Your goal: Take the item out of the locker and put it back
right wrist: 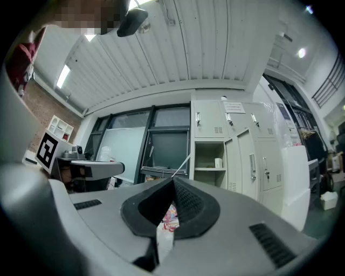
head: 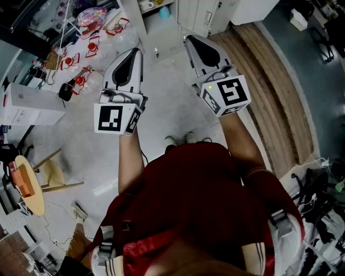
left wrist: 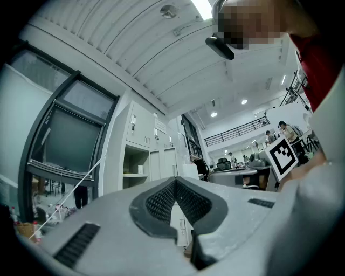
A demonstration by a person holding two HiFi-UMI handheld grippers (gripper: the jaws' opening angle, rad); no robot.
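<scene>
An open locker compartment [right wrist: 210, 167] stands among grey lockers, with a small pale cup [right wrist: 218, 162] on its shelf. In the head view the cup [head: 164, 12] looks light blue, at the top edge, well beyond both grippers. The left gripper view shows the same cup [left wrist: 141, 168] small and far off. My left gripper [head: 136, 51] is held out over the floor, jaws shut and empty [left wrist: 176, 180]. My right gripper [head: 190, 39] is level with it to the right, jaws also together with nothing between them [right wrist: 173, 179]. Both are well short of the locker.
Closed locker doors [head: 207, 13] stand right of the open one. Red-handled items and a colourful object [head: 91, 16] litter the floor at the far left, next to a white box [head: 32, 105]. A round wooden table [head: 32, 186] is at the left. Striped wooden flooring [head: 275, 81] runs down the right.
</scene>
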